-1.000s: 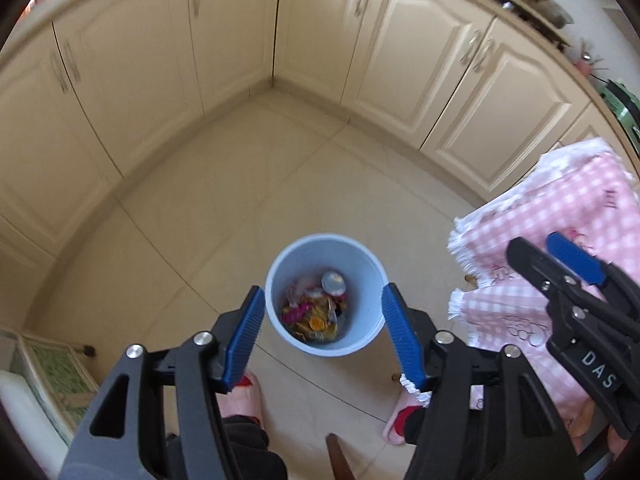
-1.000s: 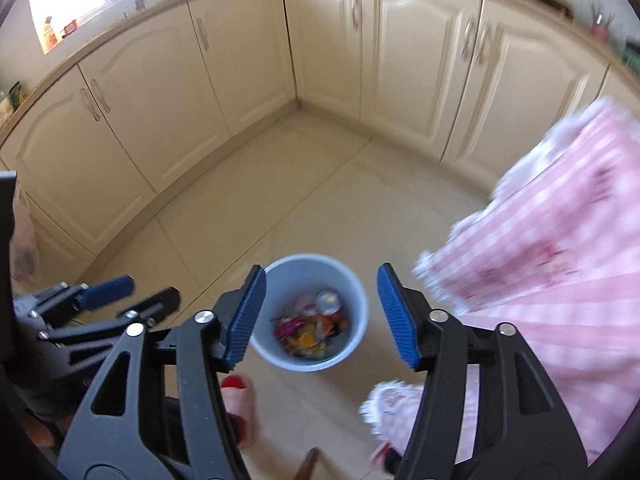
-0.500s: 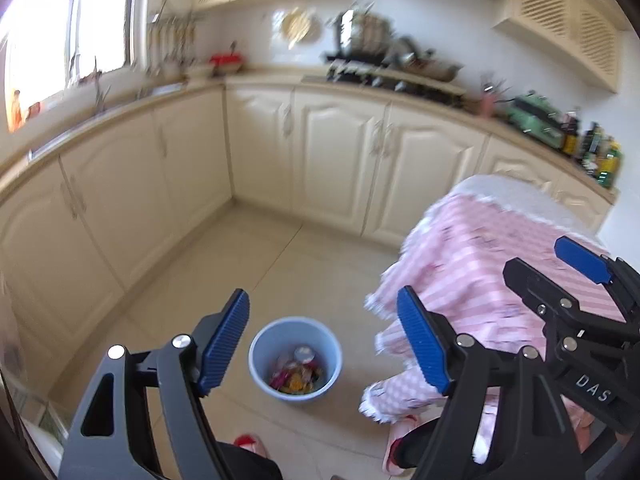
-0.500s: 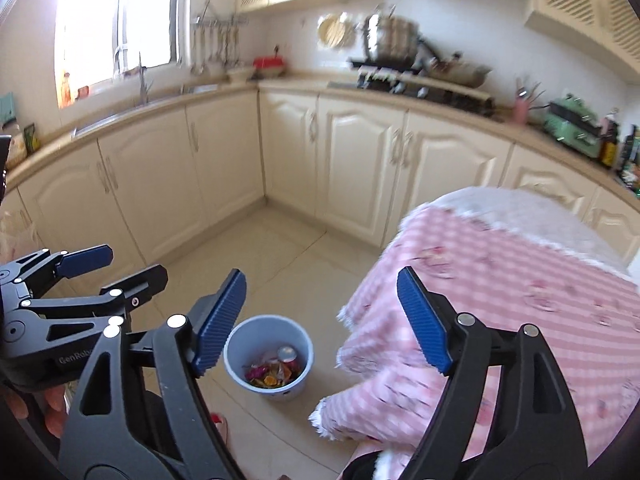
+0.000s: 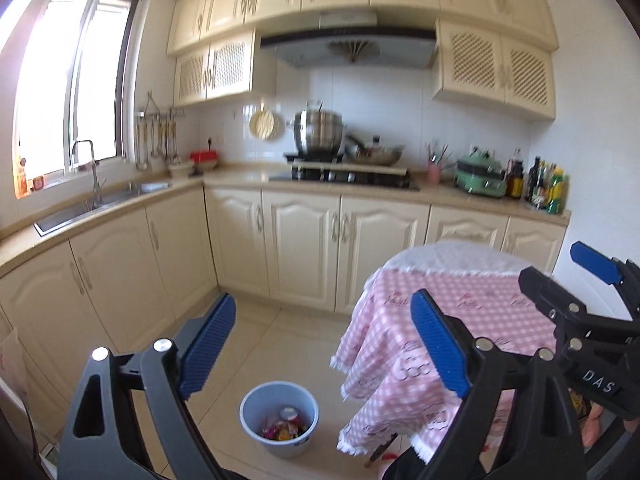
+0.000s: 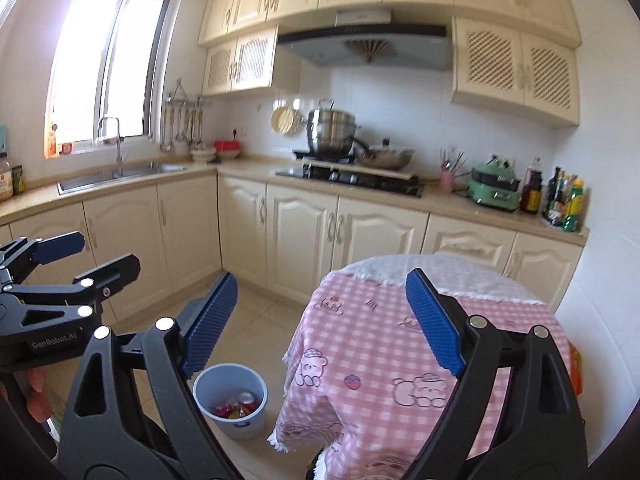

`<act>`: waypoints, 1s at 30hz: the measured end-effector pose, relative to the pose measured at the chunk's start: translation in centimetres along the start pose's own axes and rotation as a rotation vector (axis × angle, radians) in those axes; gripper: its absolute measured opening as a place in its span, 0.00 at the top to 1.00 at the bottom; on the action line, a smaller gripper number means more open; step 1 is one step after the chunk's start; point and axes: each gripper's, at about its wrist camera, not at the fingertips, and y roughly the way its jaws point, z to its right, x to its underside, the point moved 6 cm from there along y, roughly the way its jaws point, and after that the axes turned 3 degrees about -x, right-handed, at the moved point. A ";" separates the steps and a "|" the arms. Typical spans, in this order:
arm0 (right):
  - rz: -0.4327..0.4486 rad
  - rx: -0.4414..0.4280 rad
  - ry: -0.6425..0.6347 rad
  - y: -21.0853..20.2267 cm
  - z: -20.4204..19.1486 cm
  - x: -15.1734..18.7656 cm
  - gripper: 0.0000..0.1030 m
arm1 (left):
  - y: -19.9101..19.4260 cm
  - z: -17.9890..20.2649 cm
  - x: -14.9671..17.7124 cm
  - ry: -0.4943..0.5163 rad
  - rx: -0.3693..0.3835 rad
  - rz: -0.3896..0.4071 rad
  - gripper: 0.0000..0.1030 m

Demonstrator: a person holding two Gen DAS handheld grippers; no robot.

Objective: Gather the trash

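Both grippers are empty. Left gripper (image 5: 320, 344) has its blue ribbed pads spread wide, and its jaws have just been opening; nothing is between them, only the kitchen floor and cabinets show through the gap. Right gripper (image 6: 320, 324) is in the same condition: jaws just opened further, pads wide apart, nothing pinched. Each gripper also appears at the edge of the other camera, so the two are side by side, both pointing a little downward into the room.

Below and between the pads stands the light blue trash bin (image 5: 279, 420) on the tiled floor, just beside the hanging edge of the pink checked tablecloth (image 6: 372, 360). Inside the bin lies the trash (image 5: 285, 427): coloured wrappers and what looks like a can top, all resting at the bottom. The cloth covers a round table, and the part of its top that I can see carries no litter. At the far right edge of the right view there is a small orange-yellow patch by the table; I cannot tell what it is.

My judgement is that the collecting is mostly done, maybe finished: the trash is already in the bin and no loose piece is visible on the floor or the table. What is left, if anything, would be pieces hidden behind the table.

Farther away are the cream cabinets, the sink (image 6: 120, 174) under the window and the stove with a steel pot (image 5: 318, 132).
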 end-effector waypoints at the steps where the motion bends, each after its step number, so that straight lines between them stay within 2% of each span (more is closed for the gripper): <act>1: 0.010 -0.002 0.001 -0.7 0.1 -0.3 0.16 | -1.1 0.2 -0.5 -0.004 0.006 0.025 0.15; 6: 0.085 0.015 -0.003 -4.4 0.5 -1.8 0.15 | -5.0 0.9 -2.0 -0.021 0.019 0.102 0.15; 13: 0.137 0.027 -0.007 -7.3 1.0 -2.4 0.13 | -8.7 1.8 -3.3 -0.039 0.049 0.196 0.14; 30: 0.149 0.027 0.008 -7.9 1.4 -2.0 0.13 | -9.0 2.6 -3.2 0.001 0.014 0.205 0.14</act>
